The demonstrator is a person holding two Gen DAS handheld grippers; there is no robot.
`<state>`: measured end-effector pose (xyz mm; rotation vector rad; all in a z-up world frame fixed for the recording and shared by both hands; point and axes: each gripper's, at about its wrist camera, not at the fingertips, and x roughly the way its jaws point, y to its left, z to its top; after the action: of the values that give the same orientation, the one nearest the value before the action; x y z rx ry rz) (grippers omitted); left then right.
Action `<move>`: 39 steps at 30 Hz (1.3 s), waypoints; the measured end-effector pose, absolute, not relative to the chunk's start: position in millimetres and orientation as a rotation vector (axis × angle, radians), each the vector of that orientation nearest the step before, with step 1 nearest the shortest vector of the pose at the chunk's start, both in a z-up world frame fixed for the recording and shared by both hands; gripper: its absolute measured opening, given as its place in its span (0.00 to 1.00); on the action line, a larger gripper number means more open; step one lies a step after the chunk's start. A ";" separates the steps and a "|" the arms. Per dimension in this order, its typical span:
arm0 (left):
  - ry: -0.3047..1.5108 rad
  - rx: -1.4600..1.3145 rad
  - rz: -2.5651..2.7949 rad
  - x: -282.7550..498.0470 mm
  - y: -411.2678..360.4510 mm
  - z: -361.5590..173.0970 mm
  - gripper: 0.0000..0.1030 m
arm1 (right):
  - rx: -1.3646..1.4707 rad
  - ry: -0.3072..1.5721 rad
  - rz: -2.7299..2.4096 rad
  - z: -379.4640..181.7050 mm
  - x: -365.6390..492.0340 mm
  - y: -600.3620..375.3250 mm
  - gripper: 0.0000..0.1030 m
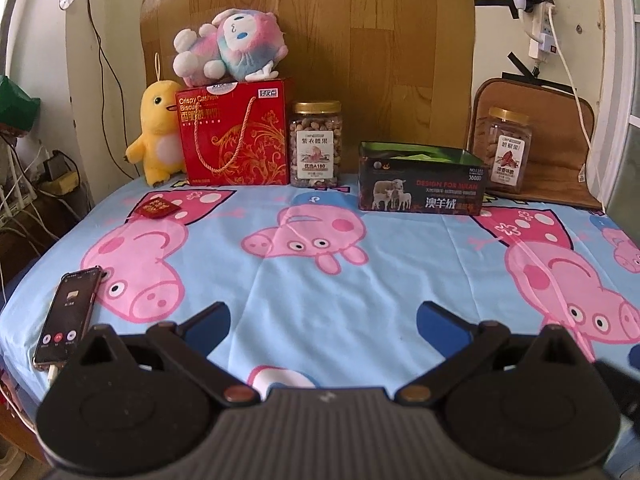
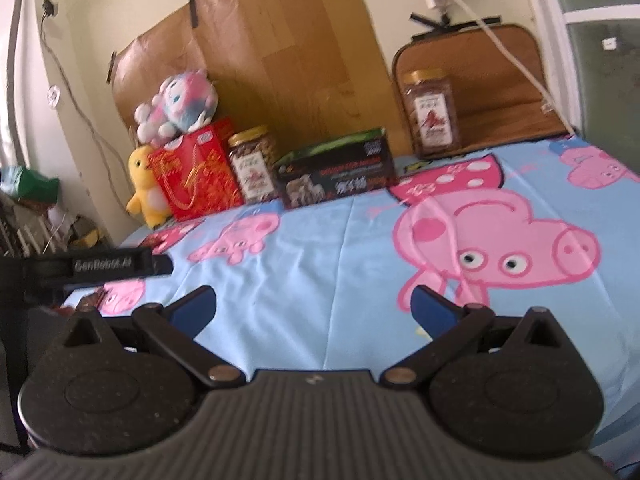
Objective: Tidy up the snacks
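Along the back of the bed stand a red biscuit gift box (image 1: 234, 136) (image 2: 196, 170), a nut jar with a gold lid (image 1: 316, 144) (image 2: 252, 164), an open dark box with sheep on it (image 1: 420, 182) (image 2: 336, 170), and a second nut jar (image 1: 502, 148) (image 2: 430, 114) on a brown mat at the right. A small red packet (image 1: 158, 209) lies on the sheet at the left. My left gripper (image 1: 324, 318) is open and empty, low over the near sheet. My right gripper (image 2: 314, 306) is open and empty, also far from the snacks.
A pink-blue plush (image 1: 230, 46) sits on the red box, a yellow duck plush (image 1: 156, 136) beside it. A phone (image 1: 68, 316) lies at the near left edge. The other gripper's black body (image 2: 100, 266) shows at the left of the right wrist view. Cables hang on the walls.
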<state>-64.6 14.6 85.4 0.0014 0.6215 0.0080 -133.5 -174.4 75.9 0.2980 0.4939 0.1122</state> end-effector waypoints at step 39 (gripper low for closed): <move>0.644 0.041 -0.005 -66.0 7.3 81.4 1.00 | 0.297 0.464 0.072 81.9 -129.6 -181.3 1.00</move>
<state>-66.0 7.3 81.4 0.0406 0.6439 -0.0048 -129.6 -181.3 81.9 0.2972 0.4643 0.0719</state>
